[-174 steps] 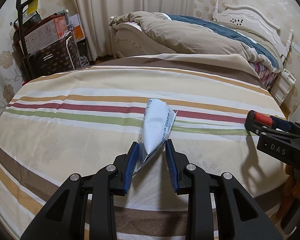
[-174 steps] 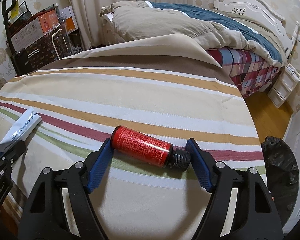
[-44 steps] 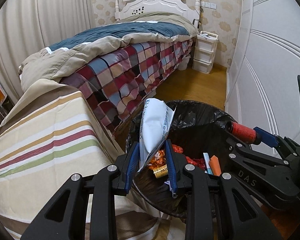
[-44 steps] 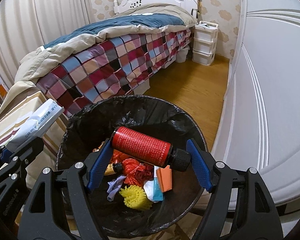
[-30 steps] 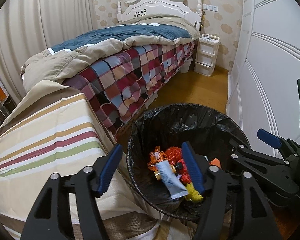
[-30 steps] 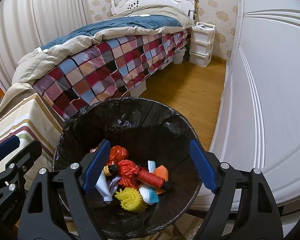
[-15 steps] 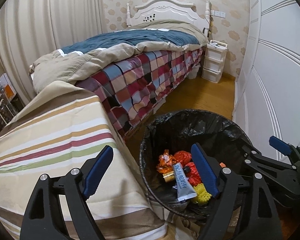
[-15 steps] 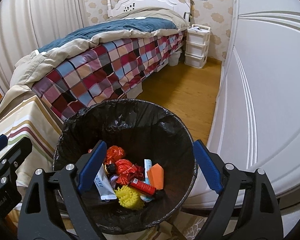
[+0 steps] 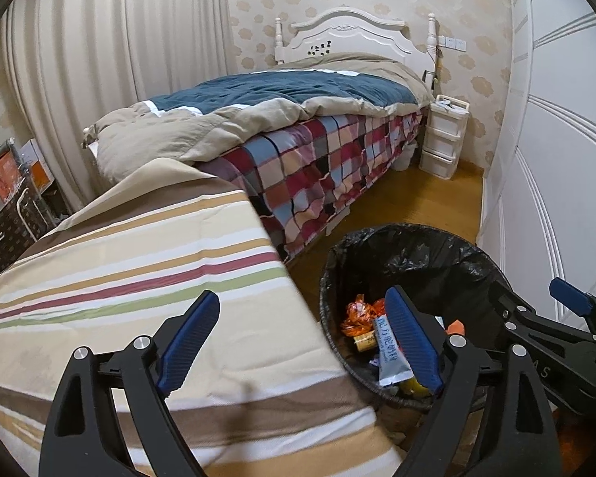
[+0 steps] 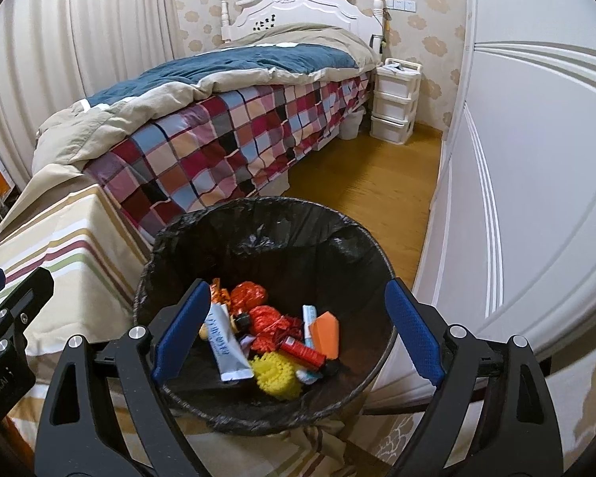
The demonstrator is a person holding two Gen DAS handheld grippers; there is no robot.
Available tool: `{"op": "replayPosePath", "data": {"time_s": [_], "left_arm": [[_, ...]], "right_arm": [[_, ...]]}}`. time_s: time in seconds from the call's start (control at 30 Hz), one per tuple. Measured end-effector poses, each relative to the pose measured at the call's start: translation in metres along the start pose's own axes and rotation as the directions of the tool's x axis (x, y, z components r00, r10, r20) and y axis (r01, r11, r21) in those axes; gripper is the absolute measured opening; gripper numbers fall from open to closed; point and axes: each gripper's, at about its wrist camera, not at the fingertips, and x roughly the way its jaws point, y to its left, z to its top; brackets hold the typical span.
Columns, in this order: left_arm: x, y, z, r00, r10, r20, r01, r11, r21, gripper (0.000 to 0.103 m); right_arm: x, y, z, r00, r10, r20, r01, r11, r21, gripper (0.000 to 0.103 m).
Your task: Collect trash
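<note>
A bin lined with a black bag (image 10: 258,222) stands on the floor beside the striped table; it also shows in the left wrist view (image 9: 413,238). Inside lie a white tube (image 10: 224,344), a red bottle (image 10: 304,351), a yellow scrubber (image 10: 276,373), an orange block (image 10: 326,332) and red-orange wrappers (image 10: 248,294). The tube also shows in the left wrist view (image 9: 389,351). My right gripper (image 10: 298,330) is open and empty above the bin. My left gripper (image 9: 302,342) is open and empty, over the table's right edge.
The striped tablecloth (image 9: 119,270) covers the table left of the bin. A bed with a checked blanket (image 10: 226,147) lies behind. A white wardrobe (image 10: 536,159) is close on the right. White drawers (image 10: 393,99) stand by the headboard. Boxes (image 9: 4,187) stand at far left.
Both grippers have opened and dropped their loads: the white tube and the red bottle now lie in the bin. Since then, both grippers have drawn back and the left has swung left over the table.
</note>
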Motion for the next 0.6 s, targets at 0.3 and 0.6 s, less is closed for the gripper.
{"op": "replayPosePath", "data": {"time_s": [0.3,0.6], "left_arm": [[-0.032,0.025,-0.014,1.0,0.018,0.019,-0.017,0.999,-0.035,0.086],[-0.063,0.054,-0.031,0.998,0.044,0.04,-0.041,0.996,-0.074,0.086]], "right_arm": [[-0.03,0.019,-0.014,0.999,0.028,0.022,-0.027,0.999,-0.023,0.088],[-0.065,0.033,-0.026,0.997,0.058,0.056,-0.056,0.997,-0.046,0.088]]}}
